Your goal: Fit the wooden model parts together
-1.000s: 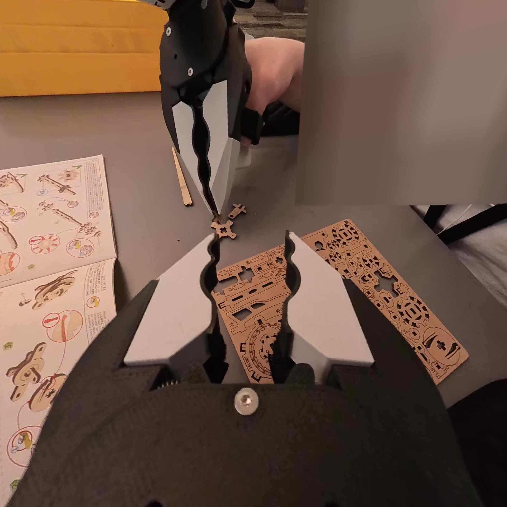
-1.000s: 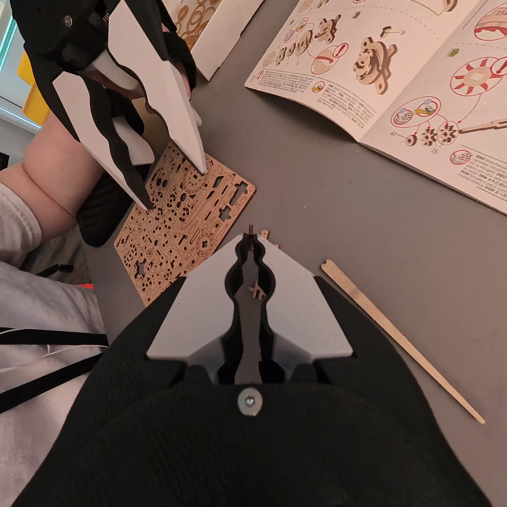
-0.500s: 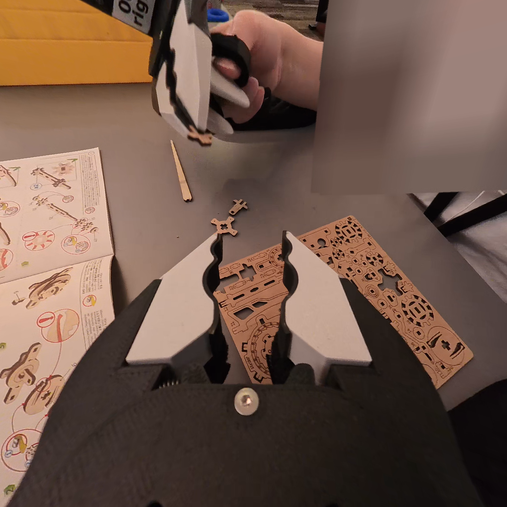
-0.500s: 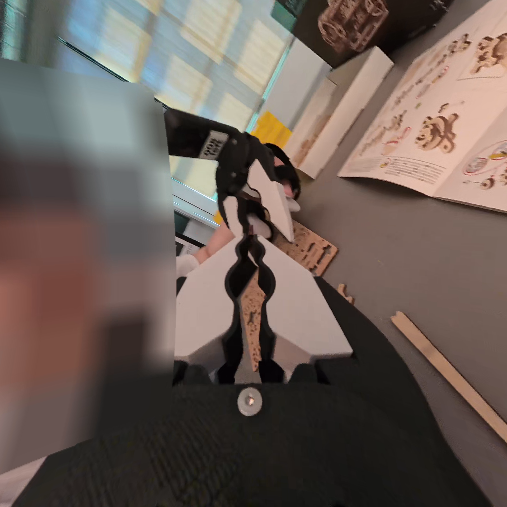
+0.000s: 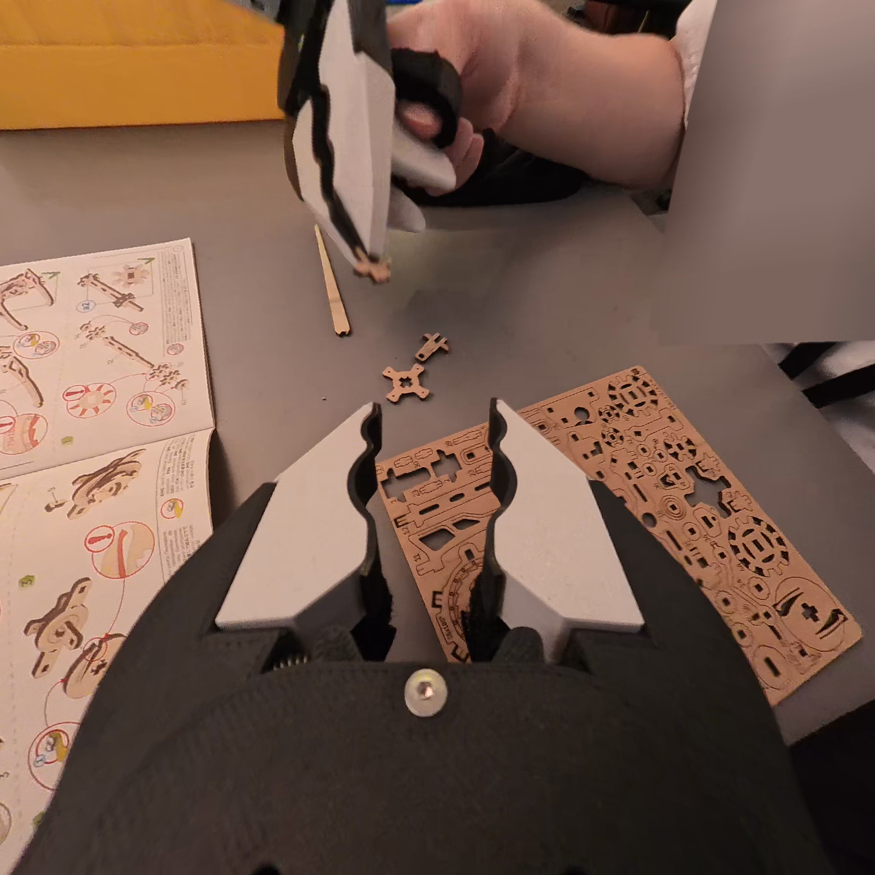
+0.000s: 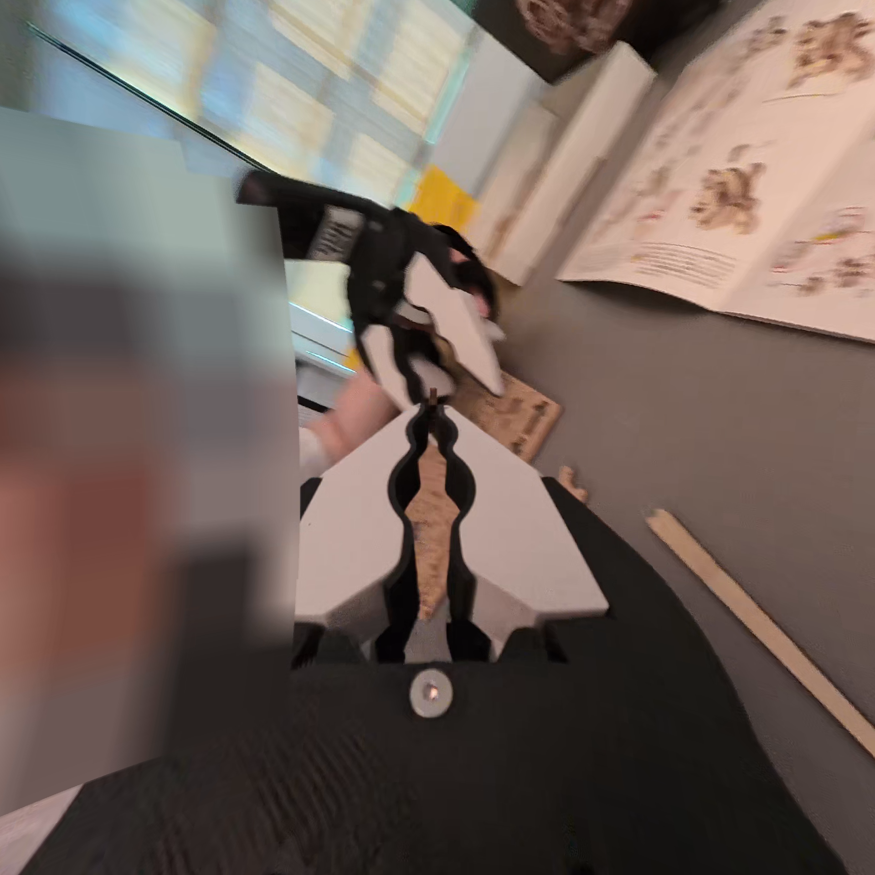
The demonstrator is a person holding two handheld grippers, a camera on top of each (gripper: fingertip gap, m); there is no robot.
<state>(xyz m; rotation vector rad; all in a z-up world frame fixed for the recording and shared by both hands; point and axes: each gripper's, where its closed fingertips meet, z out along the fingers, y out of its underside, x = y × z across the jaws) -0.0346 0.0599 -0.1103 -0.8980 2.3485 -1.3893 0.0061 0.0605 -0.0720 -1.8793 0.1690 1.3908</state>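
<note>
Our right gripper (image 5: 371, 265) pinches a small wooden part (image 5: 374, 271) above the table (image 5: 236, 199). Our left gripper (image 5: 433, 412) gapes wide and empty over the sheet's (image 5: 663, 511) near end, a cross piece (image 5: 406, 383) just beyond its tips.

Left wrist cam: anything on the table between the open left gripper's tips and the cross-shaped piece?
Nothing. In the left wrist view, only bare grey table separates the left gripper from the cross-shaped piece.
</note>
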